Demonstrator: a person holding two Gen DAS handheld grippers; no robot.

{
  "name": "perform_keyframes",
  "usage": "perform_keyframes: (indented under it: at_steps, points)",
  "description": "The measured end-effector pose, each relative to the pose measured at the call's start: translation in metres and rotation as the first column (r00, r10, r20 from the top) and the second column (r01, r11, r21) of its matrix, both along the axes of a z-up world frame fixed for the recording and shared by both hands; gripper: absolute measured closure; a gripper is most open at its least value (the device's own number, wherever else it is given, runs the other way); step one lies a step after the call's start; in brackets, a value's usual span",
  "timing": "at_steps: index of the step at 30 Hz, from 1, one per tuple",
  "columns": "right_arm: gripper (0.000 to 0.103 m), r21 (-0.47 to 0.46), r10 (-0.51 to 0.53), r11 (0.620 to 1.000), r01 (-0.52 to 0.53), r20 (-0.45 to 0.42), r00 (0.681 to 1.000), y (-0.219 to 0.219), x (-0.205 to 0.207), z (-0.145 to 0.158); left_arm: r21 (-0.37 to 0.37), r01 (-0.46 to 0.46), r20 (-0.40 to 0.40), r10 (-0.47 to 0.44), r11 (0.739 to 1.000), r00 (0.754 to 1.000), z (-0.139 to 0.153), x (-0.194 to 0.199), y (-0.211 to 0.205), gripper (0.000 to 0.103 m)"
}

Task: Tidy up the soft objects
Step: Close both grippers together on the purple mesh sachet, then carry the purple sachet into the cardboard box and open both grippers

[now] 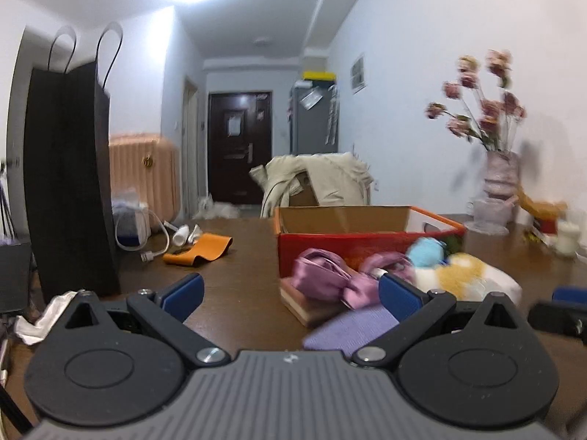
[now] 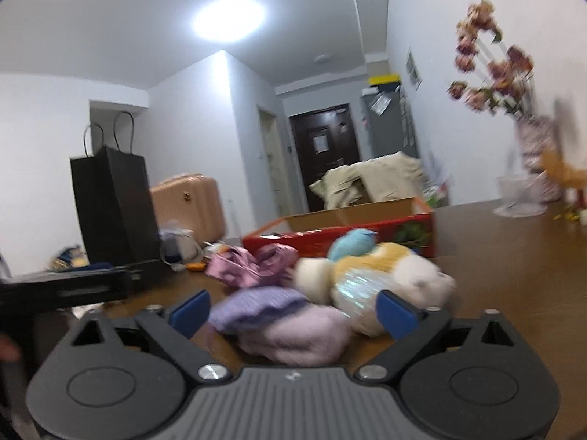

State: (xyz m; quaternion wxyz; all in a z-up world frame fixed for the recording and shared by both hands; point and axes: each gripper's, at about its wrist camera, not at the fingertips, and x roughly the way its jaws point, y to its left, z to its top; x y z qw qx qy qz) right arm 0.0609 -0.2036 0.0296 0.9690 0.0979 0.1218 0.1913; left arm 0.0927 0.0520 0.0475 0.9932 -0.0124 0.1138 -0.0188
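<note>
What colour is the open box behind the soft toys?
The box is red outside with an orange rim; clearest in the left wrist view.

Both cameras sit low over the table [image 1: 238, 293], each looking forward along its own tongs toward the dark door [image 1: 240, 146] down the hall. The left view stands further left, the right view close behind the soft toys [image 2: 385, 275]. Both share the red box [image 1: 330, 249], black bag [image 2: 113, 205] and flowers [image 1: 484, 110]

A: From my remote station, can any text be read in either wrist view?

B: None that I can read. A paper [image 1: 233, 123] on the dark door [image 1: 239, 146] shows only blur.
</note>
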Motion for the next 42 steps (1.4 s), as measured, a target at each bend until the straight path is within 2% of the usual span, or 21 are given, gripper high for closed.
perform_keyframes:
  at_steps: [2, 4, 5, 7, 9, 11, 12, 13, 15, 16, 18, 19, 20, 22, 23, 26, 29, 31, 33, 37, 42]
  points:
    - [0.021, -0.014, 0.010, 1.000, -0.011, -0.027, 1.000, 0.011, 0.017, 0.002, -0.062, 0.087, -0.065, -0.091, 0.994, 0.994, -0.003, 0.028, 0.011, 0.000]
    - [0.028, -0.030, 0.016, 0.999, -0.018, -0.074, 0.997, 0.021, 0.034, 0.000, -0.099, 0.121, -0.180, -0.137, 0.988, 0.974, -0.012, 0.053, 0.016, 0.000]
    - [0.031, -0.042, 0.014, 0.999, -0.018, -0.097, 0.995, 0.026, 0.042, -0.003, -0.120, 0.143, -0.238, -0.168, 0.982, 0.957, -0.017, 0.067, 0.018, 0.000]
    - [0.032, -0.062, 0.000, 0.998, -0.009, -0.143, 0.990, 0.034, 0.058, -0.011, -0.168, 0.156, -0.296, -0.201, 0.973, 0.934, -0.026, 0.086, 0.022, 0.000]
    - [0.035, -0.053, -0.028, 0.998, 0.018, -0.197, 0.980, 0.035, 0.071, -0.018, -0.214, 0.128, -0.345, -0.197, 0.968, 0.918, -0.033, 0.101, 0.026, 0.003]
    - [0.038, -0.038, -0.023, 0.999, 0.016, -0.205, 0.979, 0.034, 0.076, -0.019, -0.286, 0.154, -0.354, -0.253, 0.946, 0.900, -0.037, 0.109, 0.033, 0.008]
    - [0.039, -0.046, -0.022, 0.999, 0.012, -0.211, 0.977, 0.036, 0.079, -0.018, -0.327, 0.178, -0.352, -0.295, 0.928, 0.888, -0.039, 0.111, 0.034, 0.012]
    - [0.042, -0.055, -0.016, 0.998, 0.004, -0.211, 0.977, 0.038, 0.083, -0.018, -0.366, 0.213, -0.354, -0.347, 0.906, 0.868, -0.042, 0.114, 0.034, 0.030]
    - [0.060, -0.059, -0.004, 0.998, -0.009, -0.213, 0.977, 0.041, 0.089, -0.019, -0.411, 0.234, -0.357, -0.391, 0.881, 0.848, -0.046, 0.116, 0.034, 0.044]
    - [0.070, -0.058, -0.003, 0.998, -0.010, -0.220, 0.976, 0.041, 0.091, -0.020, -0.410, 0.244, -0.343, -0.397, 0.879, 0.851, -0.046, 0.113, 0.032, 0.062]
    - [0.082, -0.033, 0.020, 0.999, -0.028, -0.207, 0.978, 0.040, 0.090, -0.020, -0.418, 0.262, -0.301, -0.405, 0.870, 0.864, -0.045, 0.102, 0.032, 0.085]
    - [0.090, -0.022, 0.040, 0.999, -0.045, -0.198, 0.979, 0.040, 0.088, -0.019, -0.403, 0.258, -0.283, -0.388, 0.878, 0.877, -0.044, 0.094, 0.032, 0.092]
    - [0.090, -0.020, 0.043, 0.999, -0.048, -0.192, 0.981, 0.039, 0.086, -0.016, -0.379, 0.250, -0.275, -0.367, 0.891, 0.889, -0.043, 0.087, 0.030, 0.092]
    - [0.093, -0.044, 0.062, 0.997, -0.070, -0.164, 0.984, 0.041, 0.079, -0.007, -0.359, 0.257, -0.257, -0.359, 0.897, 0.897, -0.035, 0.074, 0.027, 0.095]
    - [0.093, -0.047, 0.083, 0.995, -0.091, -0.149, 0.985, 0.041, 0.074, 0.001, -0.359, 0.269, -0.241, -0.367, 0.894, 0.898, -0.026, 0.067, 0.025, 0.096]
    - [0.093, -0.042, 0.146, 0.988, -0.149, -0.074, 0.987, 0.035, 0.064, 0.033, -0.341, 0.339, -0.108, -0.395, 0.877, 0.912, 0.011, 0.041, 0.026, 0.096]
    - [0.093, -0.015, 0.190, 0.982, -0.190, -0.026, 0.981, 0.025, 0.075, 0.064, -0.342, 0.373, -0.031, -0.407, 0.863, 0.913, 0.041, 0.043, 0.031, 0.097]
    - [0.093, -0.040, 0.201, 0.979, -0.200, 0.021, 0.979, 0.023, 0.097, 0.089, -0.314, 0.385, -0.003, -0.406, 0.868, 0.914, 0.062, 0.059, 0.032, 0.097]
    - [0.093, -0.064, 0.215, 0.975, -0.214, 0.017, 0.976, 0.025, 0.127, 0.107, -0.282, 0.381, 0.004, -0.396, 0.880, 0.918, 0.082, 0.083, 0.028, 0.097]
    - [0.093, -0.068, 0.236, 0.969, -0.239, -0.048, 0.971, 0.032, 0.199, 0.130, -0.270, 0.355, -0.013, -0.372, 0.895, 0.928, 0.102, 0.138, 0.021, 0.097]
    - [0.093, -0.098, 0.162, 0.979, -0.178, -0.147, 0.976, 0.040, 0.286, 0.129, -0.263, 0.332, -0.050, -0.357, 0.906, 0.933, 0.107, 0.213, 0.011, 0.097]
